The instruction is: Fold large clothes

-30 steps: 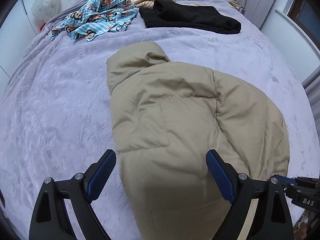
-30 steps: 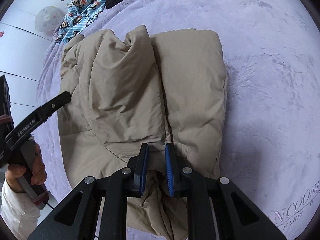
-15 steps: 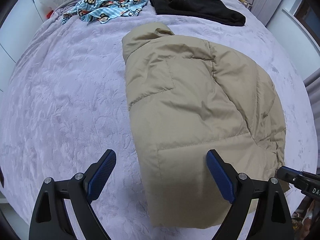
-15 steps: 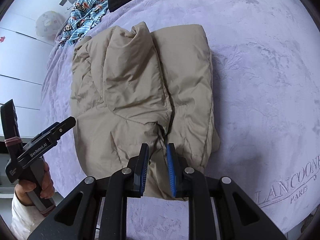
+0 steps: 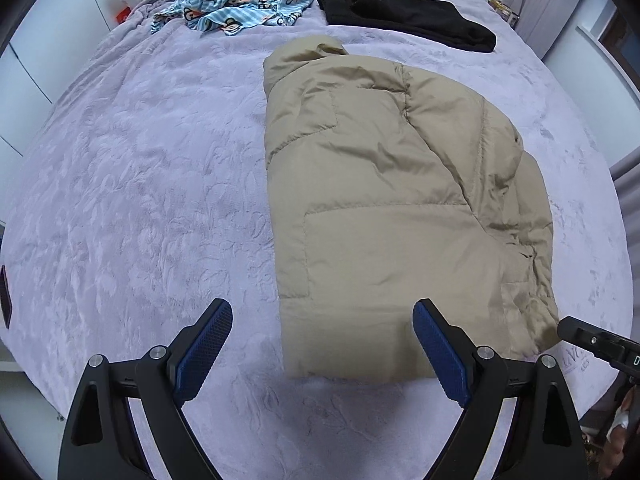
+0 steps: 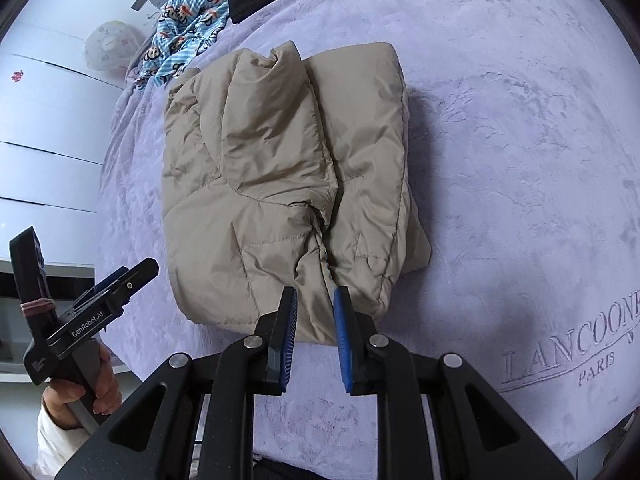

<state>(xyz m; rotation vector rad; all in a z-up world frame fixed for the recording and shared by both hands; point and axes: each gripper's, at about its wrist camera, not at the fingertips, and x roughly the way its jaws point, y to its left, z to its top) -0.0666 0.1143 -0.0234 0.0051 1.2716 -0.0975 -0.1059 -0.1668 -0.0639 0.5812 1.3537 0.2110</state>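
**Folded jacket on the bed**

While the tan puffer jacket (image 5: pixel 384 208) lies folded and puffy on the lavender bed (image 5: pixel 132 184), your left gripper (image 5: pixel 322 344) hangs over its near edge, jaws wide; your right gripper (image 6: pixel 315 330) tilts down, jaws narrow, gripping nothing.

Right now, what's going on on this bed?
A person with a handheld gripper in each hand is folding a beige puffer jacket on a lilac blanket. The jacket lies folded into a compact bundle. The left gripper hovers wide open over its near edge, gripping nothing. The right gripper hangs above the hem, jaws narrowly apart with no fabric between them. A monkey-print garment and a black garment wait farther back.
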